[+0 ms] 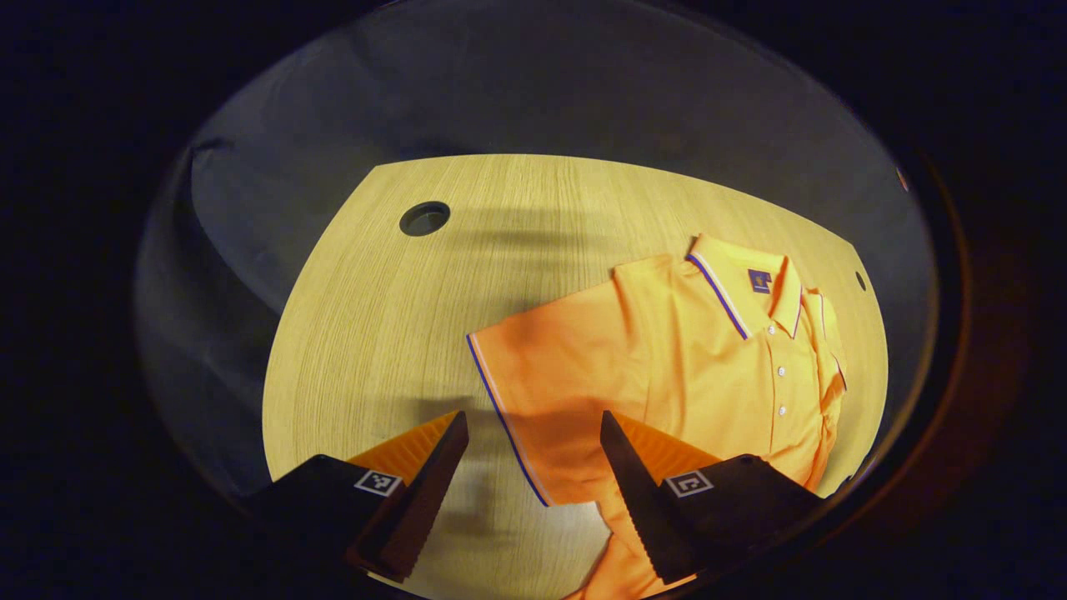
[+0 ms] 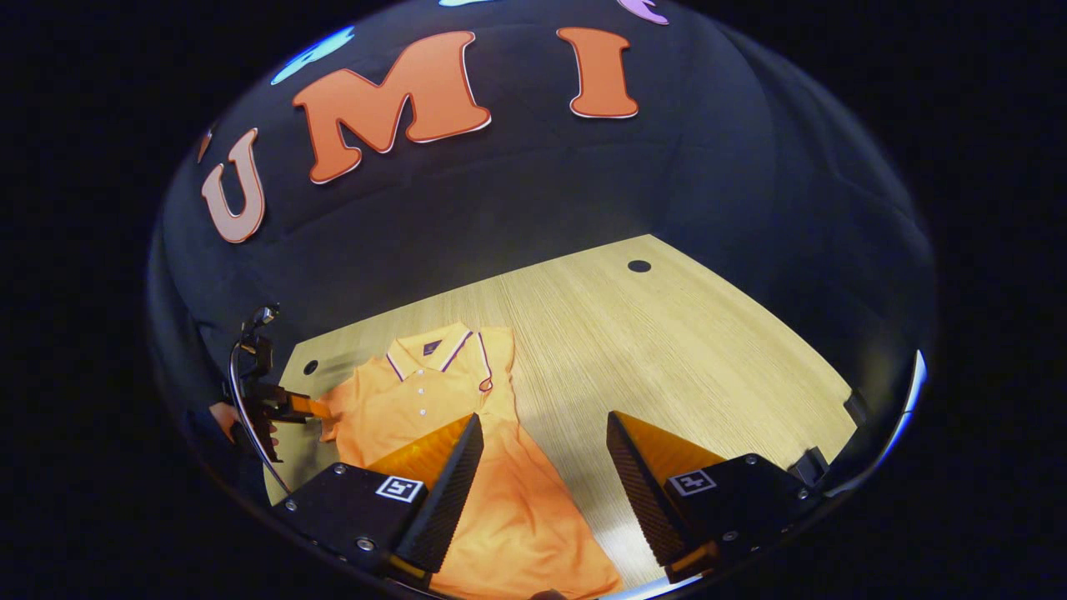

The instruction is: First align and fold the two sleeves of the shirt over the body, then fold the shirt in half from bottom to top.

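We have the shirt (image 1: 708,358) lying face up on the table (image 1: 392,308), collar (image 1: 742,287) away from us. In the left gripper view, the left gripper (image 1: 533,467) hangs just above the spread sleeve (image 1: 550,392), fingers wide apart and holding nothing; the sleeve's striped hem runs between them.

In the right gripper view, the right gripper (image 2: 546,467) is also wide open and empty, with the shirt's body (image 2: 517,508) under its left finger and bare table under its right. Ahead and to its left we see the other sleeve (image 2: 498,358) already laid over the body beside the collar.

So we judge one sleeve fold done, the second not yet started, and the bottom-to-top fold still to come. The hem lies close to us, unfolded.

As for writing, a small dark patch (image 1: 759,281) sits inside the collar, too small to read. The square markers (image 2: 398,488) on the fingers carry patterns, not words.
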The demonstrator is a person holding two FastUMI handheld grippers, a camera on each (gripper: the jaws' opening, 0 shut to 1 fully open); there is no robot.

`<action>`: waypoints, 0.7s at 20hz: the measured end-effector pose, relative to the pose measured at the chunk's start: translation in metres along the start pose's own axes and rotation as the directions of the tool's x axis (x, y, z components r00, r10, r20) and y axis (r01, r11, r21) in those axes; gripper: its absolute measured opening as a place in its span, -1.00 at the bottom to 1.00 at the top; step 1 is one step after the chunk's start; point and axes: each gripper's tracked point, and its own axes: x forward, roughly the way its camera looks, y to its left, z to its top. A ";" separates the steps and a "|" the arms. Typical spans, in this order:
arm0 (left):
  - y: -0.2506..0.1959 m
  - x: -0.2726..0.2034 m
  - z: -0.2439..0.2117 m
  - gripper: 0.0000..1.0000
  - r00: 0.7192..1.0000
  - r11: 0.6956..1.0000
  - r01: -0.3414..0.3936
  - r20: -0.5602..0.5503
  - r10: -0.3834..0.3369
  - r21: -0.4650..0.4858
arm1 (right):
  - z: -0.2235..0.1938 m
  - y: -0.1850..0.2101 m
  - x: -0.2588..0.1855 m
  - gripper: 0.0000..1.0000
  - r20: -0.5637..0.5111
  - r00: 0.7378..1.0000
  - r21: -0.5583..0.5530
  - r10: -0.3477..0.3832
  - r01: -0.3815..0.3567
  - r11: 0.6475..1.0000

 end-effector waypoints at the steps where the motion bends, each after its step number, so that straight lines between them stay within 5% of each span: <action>1: 0.003 0.003 -0.001 0.96 1.000 1.000 -0.009 -0.014 0.008 -0.016 | 0.001 -0.002 -0.002 0.83 0.010 1.000 0.000 -0.003 0.003 1.000; 5: 0.006 0.014 -0.007 0.96 0.998 0.999 -0.028 -0.049 0.027 -0.033 | -0.001 -0.012 -0.012 0.83 0.014 1.000 0.004 -0.012 0.012 1.000; 9: 0.003 0.011 -0.002 0.53 0.999 1.000 -0.023 -0.037 0.023 -0.016 | -0.006 -0.024 -0.018 0.83 0.011 1.000 0.029 -0.026 0.025 0.999; 12: -0.006 0.021 0.000 -0.41 0.999 0.999 0.034 -0.018 -0.033 0.014 | -0.011 -0.034 -0.016 0.82 0.000 0.999 0.051 -0.035 0.035 0.998; 13: -0.008 0.019 0.005 -0.41 0.999 0.999 0.045 0.001 -0.045 -0.010 | -0.013 -0.035 -0.017 0.82 -0.004 0.999 0.054 -0.032 0.032 0.998; 14: -0.011 0.019 0.005 -0.92 0.998 0.998 0.058 -0.004 -0.058 -0.009 | -0.015 -0.036 -0.017 0.82 -0.004 0.999 0.055 -0.034 0.034 0.998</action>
